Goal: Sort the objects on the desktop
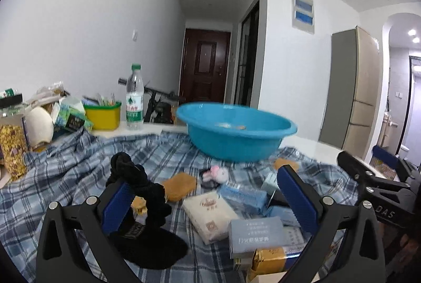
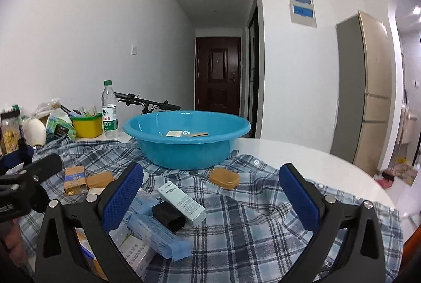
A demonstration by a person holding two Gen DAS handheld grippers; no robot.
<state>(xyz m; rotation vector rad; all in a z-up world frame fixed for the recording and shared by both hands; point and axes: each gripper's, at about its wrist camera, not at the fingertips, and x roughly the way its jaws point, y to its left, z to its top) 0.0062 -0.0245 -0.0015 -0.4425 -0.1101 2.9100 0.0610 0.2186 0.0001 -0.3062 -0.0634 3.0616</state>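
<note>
Blue basin [image 2: 184, 141] on plaid cloth [image 2: 250, 225] w/ scattered boxes, hallway door [image 2: 217, 75] behind.

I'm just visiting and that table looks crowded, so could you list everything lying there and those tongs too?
basin: one, blue, on the plaid cloth, flat packets inside
plaid cloth: one, blue-white, over the white table
water bottle: one, clear, green cap, at the back
yellow tub: one, left of the bottle
tan soap cases: at least two
black garment: one, near left
tissue pack: one, white
black box: one, centre
left tongs: open
right tongs: open
</note>
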